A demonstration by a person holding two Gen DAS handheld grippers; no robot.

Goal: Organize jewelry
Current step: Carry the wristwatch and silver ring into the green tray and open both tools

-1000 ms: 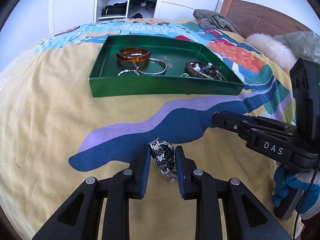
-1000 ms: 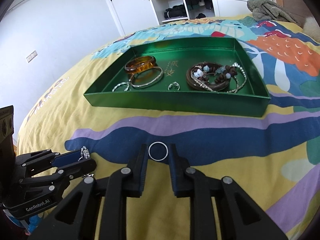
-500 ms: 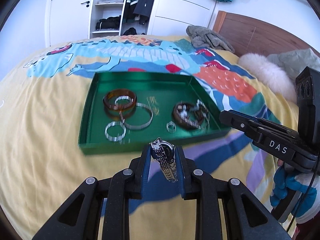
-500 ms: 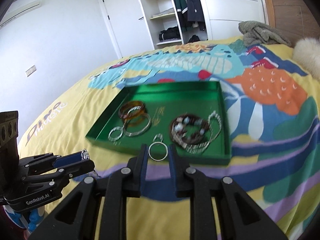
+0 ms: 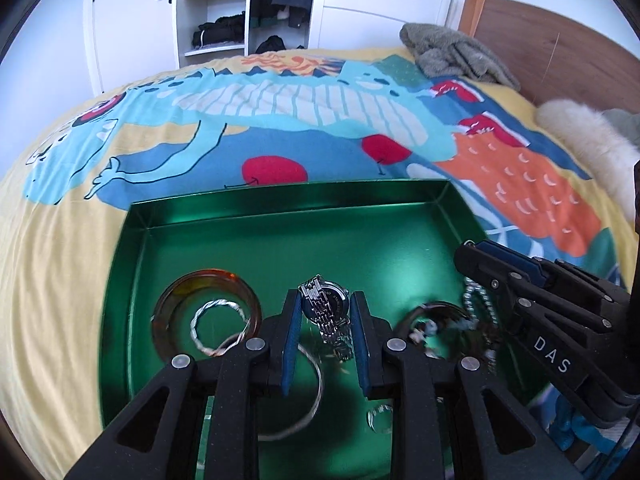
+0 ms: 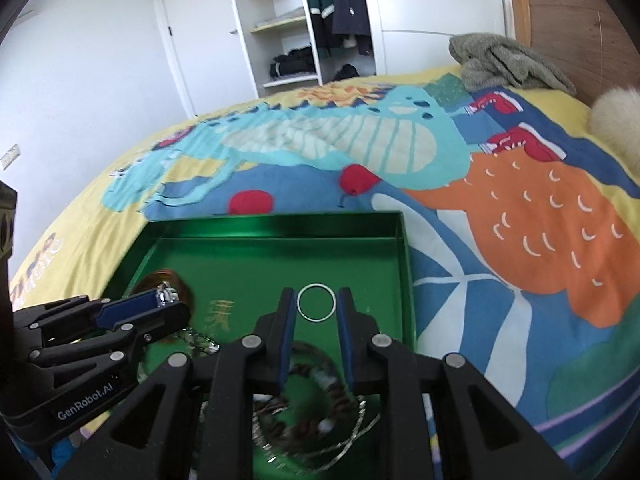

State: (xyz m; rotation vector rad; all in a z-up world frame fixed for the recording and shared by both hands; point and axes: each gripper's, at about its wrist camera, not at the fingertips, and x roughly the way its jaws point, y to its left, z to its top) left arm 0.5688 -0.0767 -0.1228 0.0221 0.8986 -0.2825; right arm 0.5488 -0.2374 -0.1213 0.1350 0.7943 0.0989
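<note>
Both grippers now hang over the green tray [image 5: 120,264]; a second ago they were low over the bedspread [image 5: 60,280] on its near side, with the tray well ahead, so the carry has covered most of the way. Left to right in the left wrist view: the amber bangle [image 5: 206,318] lies in the tray's left part with a twisted silver ring [image 5: 218,326] inside its outline and a larger silver bangle [image 5: 308,400] nearer, partly hidden by the fingers. The left gripper [image 5: 325,312] is clenched on the silver watch [image 5: 326,314], case up between the blue pads, bracelet hanging down, unchanged in the grip since pickup. It sits over the tray's middle floor. To its right lies the brown beaded bracelet [image 5: 440,328] with a pearl strand [image 5: 478,300], somewhat blurred. The right gripper [image 6: 316,304] grasps the thin silver ring [image 6: 316,302] edge-on between its pads, over the bare far-right part of the tray floor, beyond the beaded pile. Neither piece touches the tray yet. Judgement: transport is essentially done; what remains is lowering and releasing each piece onto free floor. The watch has clear space just ahead; the ring likewise. Risk: the dangling bracelet could snag the silver bangle on descent.
</note>
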